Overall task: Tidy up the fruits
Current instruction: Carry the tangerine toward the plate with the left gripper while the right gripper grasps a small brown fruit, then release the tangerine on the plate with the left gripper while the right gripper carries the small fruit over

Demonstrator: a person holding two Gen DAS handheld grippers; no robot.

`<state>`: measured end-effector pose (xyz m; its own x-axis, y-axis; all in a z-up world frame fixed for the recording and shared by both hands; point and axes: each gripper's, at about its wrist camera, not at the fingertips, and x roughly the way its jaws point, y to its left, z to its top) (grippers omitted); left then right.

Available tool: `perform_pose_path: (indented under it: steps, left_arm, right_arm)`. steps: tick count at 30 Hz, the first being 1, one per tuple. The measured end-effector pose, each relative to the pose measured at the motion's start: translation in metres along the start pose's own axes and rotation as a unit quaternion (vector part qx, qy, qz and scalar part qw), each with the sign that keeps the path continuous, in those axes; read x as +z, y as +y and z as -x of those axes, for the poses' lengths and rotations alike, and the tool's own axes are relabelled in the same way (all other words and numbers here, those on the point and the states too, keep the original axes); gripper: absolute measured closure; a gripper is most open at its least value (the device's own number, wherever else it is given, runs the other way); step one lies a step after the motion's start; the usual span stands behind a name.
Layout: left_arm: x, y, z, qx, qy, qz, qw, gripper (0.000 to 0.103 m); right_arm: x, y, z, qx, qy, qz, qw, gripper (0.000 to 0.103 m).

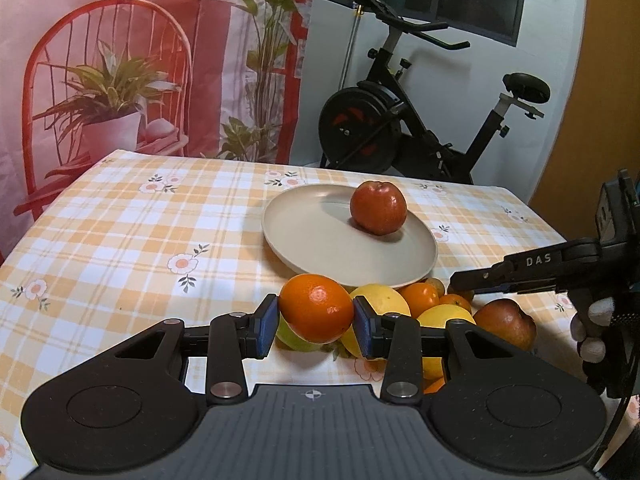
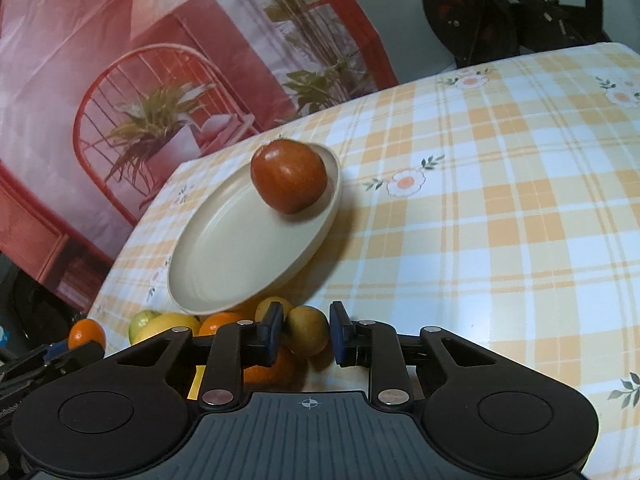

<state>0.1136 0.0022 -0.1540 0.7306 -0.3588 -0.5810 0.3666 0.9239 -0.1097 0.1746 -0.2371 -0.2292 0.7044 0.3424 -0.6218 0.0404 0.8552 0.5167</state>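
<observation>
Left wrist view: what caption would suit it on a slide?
Left gripper clamps an orange above the fruit pile; a red apple sits on the beige plate.

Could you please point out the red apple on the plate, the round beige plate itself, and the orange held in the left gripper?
Red apple (image 1: 378, 208), left wrist view, middle of its skin.
Round beige plate (image 1: 304, 236), left wrist view, bare inner surface.
Orange (image 1: 316, 308), left wrist view, centre, between the blue pads.
</observation>
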Motion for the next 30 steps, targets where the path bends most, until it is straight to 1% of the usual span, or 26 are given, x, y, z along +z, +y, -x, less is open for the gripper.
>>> perform_pose_path:
  steps: [4, 9, 15, 19, 22, 26, 30]
  left_arm:
    - [0.006, -0.003, -0.003, -0.001, -0.004, -0.016, 0.9999, 0.061]
    - [0.017, -0.009, -0.01, -0.004, -0.015, -0.052, 0.9985, 0.061]
    - [0.041, -0.011, -0.036, -0.004, -0.016, -0.084, 0.9963, 0.061]
    - [0.058, -0.004, -0.06, -0.004, -0.005, -0.09, 0.996, 0.061]
    - [0.065, 0.002, -0.079, -0.002, 0.01, -0.087, 0.9961, 0.061]
    - [0.067, 0.006, -0.103, 0.005, 0.032, -0.102, 0.9942, 0.061]
    - [0.065, 0.009, -0.121, 0.01, 0.051, -0.114, 0.9921, 0.061]
  right_arm:
    - [0.007, 0.005, 0.008, -0.004, -0.017, 0.012, 1.0, 0.08]
    - [0.021, 0.013, 0.011, -0.012, -0.032, 0.032, 0.999, 0.08]
    - [0.041, 0.029, -0.001, -0.02, -0.044, 0.067, 0.997, 0.08]
    - [0.055, 0.044, -0.014, -0.036, -0.042, 0.107, 0.993, 0.08]
    - [0.063, 0.054, -0.027, -0.062, -0.034, 0.154, 0.986, 0.08]
    - [0.064, 0.061, -0.044, -0.086, -0.018, 0.204, 0.975, 0.08]
    - [0.063, 0.061, -0.055, -0.1, -0.004, 0.228, 0.969, 0.08]
